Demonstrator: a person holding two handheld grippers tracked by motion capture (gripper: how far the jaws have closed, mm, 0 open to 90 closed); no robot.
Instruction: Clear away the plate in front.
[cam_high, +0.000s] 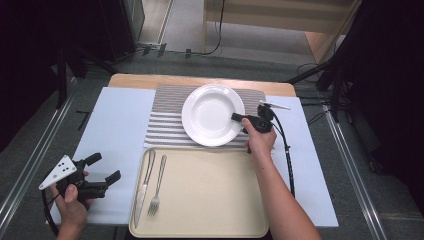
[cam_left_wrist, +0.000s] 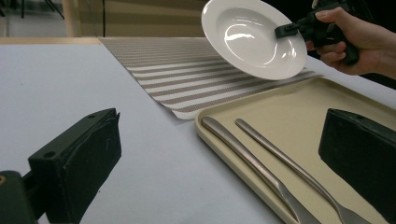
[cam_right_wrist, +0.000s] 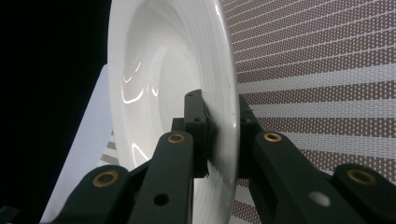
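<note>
Both forearms are bare, with no sleeve reaching the wrist. The left gripper (cam_high: 102, 167) is matt black plastic, topped by a grey three-cornered plate (cam_high: 59, 171) dotted with small dark marks; a black cable (cam_high: 46, 210) loops from its rear. Its jaws are blocky, faced with dark foam-like pads (cam_left_wrist: 91, 163) and pierced by small screw holes. The right gripper (cam_high: 234, 116) is also black, with its own grey plate (cam_high: 274, 105) and a long black cable (cam_high: 287, 150). Its linked arms carry brass-coloured rivets (cam_right_wrist: 176, 138) at the pivots
</note>
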